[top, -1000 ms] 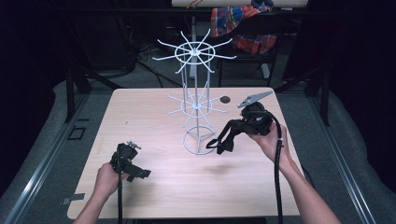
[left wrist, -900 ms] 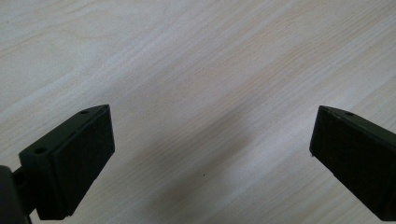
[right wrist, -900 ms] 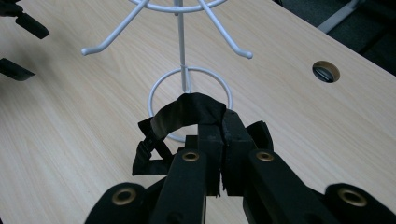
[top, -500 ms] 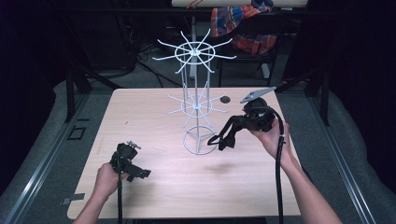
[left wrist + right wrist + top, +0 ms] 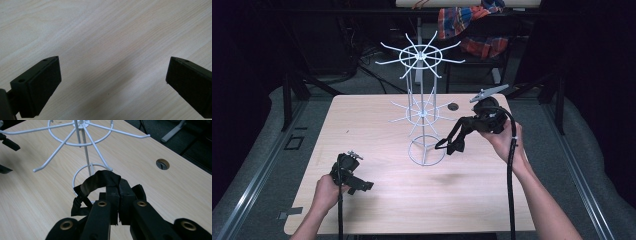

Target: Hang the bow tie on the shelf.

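Note:
A white wire rack (image 5: 420,102) with two tiers of hooks stands mid-table on a ring base. My right gripper (image 5: 466,123) hovers just right of it, shut on a black strap (image 5: 455,138) that droops toward the base ring. In the right gripper view the strap (image 5: 100,181) loops out from the pinched jaws (image 5: 119,188), in front of the rack's lower hooks (image 5: 85,147). My left gripper (image 5: 361,186) rests low near the front left of the table. Its jaws (image 5: 113,85) stand wide open over bare wood.
The wooden table (image 5: 377,125) has a round cable hole (image 5: 453,106) behind the rack. A plaid cloth (image 5: 469,25) hangs on furniture beyond the far edge. Dark floor and metal rails flank the table.
My right gripper has lifted the strap slightly up and back, beside the rack. The left gripper has stayed put.

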